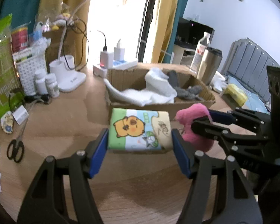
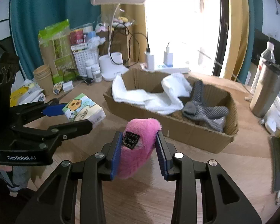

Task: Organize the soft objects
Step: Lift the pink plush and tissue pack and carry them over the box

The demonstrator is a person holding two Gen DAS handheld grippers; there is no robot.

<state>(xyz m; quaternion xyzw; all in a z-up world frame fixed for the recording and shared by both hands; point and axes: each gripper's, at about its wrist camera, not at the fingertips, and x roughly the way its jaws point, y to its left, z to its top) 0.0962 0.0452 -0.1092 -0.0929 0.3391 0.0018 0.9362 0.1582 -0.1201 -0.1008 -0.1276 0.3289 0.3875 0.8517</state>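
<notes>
Both grippers are loaded and up off the table (image 2: pixel 233 160). The left gripper (image 1: pixel 140 138) has its blue pads clamped on either side of the tissue pack (image 1: pixel 140 128), the one printed with a yellow cartoon animal, and the pack hangs clear of the wood with its shadow below. In the right view that same pack (image 2: pixel 84 109) sits squarely between the left fingers.

Over to the right gripper (image 2: pixel 138 149): jaws pinched in on the pink plush (image 2: pixel 138 147), the fur bulging out above and below the ribbed blue pads, a small black label facing the camera. From the left view the plush (image 1: pixel 194 127) shows up just right of the pack, the two nearly side by side but apart.

Straight ahead of both sits the box (image 2: pixel 177 130), an open cardboard tray near the table's far edge by the window. Inside it, a white towel (image 2: pixel 155 99) is draped over the left wall and across the floor, and grey socks (image 2: pixel 201 106) lie in the right end. Neither held item is over the box; both hang short of its near wall.

Along the table's left edge: scissors (image 1: pixel 15 149) lying flat, two white bottles (image 1: pixel 46 84), and a lamp (image 2: pixel 112 69) on its white base. A steel tumbler (image 2: pixel 267 93) stands at the right edge.
</notes>
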